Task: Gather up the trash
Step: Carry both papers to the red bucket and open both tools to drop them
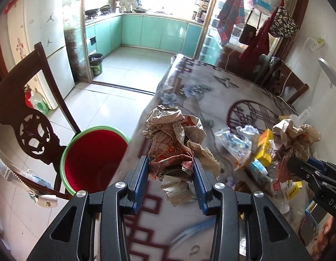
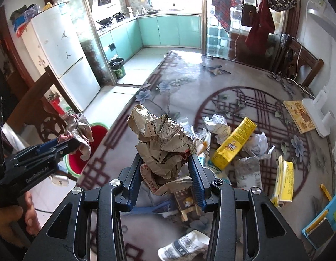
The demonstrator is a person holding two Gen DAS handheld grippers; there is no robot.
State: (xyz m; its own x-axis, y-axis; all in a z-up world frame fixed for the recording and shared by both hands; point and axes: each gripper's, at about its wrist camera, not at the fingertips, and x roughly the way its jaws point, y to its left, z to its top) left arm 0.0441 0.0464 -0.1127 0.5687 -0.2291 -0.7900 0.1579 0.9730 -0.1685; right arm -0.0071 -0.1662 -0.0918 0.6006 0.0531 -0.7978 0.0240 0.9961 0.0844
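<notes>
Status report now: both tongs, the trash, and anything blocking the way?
Left tongs shut on a crumpled paper wad. Right tongs shut on a second paper wad. Red bin open beside the table, path clear. More litter remains, including a yellow box.

Two crumpled newspaper wads: one between the left gripper's [image 1: 170,169] fingers [image 1: 170,143], one between the right gripper's [image 2: 165,174] fingers [image 2: 161,143]. Two yellow cartons right of the right gripper [image 2: 234,143] [image 2: 284,180]. One red basin [image 1: 91,158] left of the left gripper.
</notes>
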